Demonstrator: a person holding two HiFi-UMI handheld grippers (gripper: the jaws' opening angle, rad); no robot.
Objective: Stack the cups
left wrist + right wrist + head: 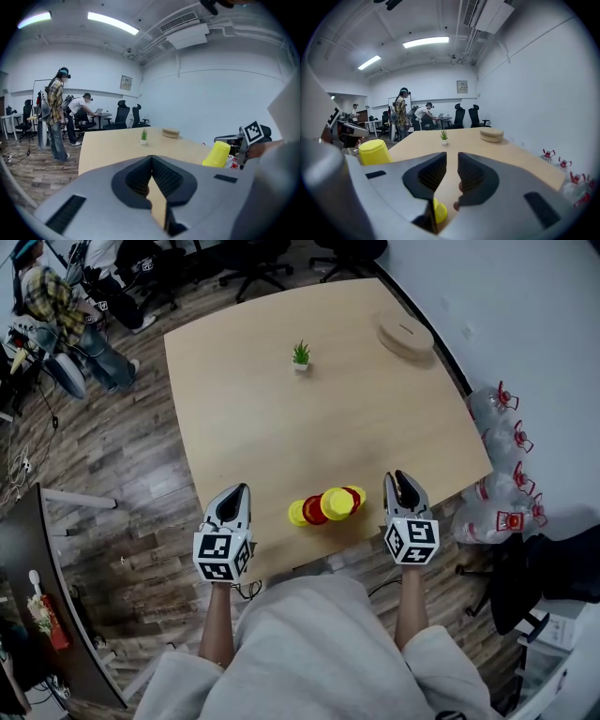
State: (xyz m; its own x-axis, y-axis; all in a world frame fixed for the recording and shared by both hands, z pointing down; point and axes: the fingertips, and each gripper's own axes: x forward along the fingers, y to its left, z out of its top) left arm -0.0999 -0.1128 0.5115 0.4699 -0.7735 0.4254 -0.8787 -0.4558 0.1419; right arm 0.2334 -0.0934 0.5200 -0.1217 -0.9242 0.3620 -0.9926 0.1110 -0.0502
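- The person's grey sweatshirt (309,643) fills the 6 o'clock edge of the head view, with both forearms reaching out from it.
- The left gripper (231,510) hangs over the table's (281,409) near edge. Its jaws are pressed together at the tips, with nothing between them.
- The right gripper (403,486) hovers just beside the cups. Its jaws stand a narrow slit apart and grip nothing; its own view shows a yellow cup (439,211) low beyond them.
- The cups (325,506) are bunched and touching at the near edge, at 6 o'clock from the potted plant (301,355). The left gripper is at their 9 o'clock, the right at their 3 o'clock.
- Handling, as a judgement: they look like thin, smooth plastic, so light, easy to tip or skid, and likely to flex under a hard squeeze. The wall just under the rim, pinched gently, seems the safest hold.
- Counts:
  - two yellow and two red cups show, and any nested inside cannot be told
  - one plant
  - one round wooden disc (406,336) at 1 o'clock
  - several red-capped bottles (502,465) on the floor at 3 o'clock
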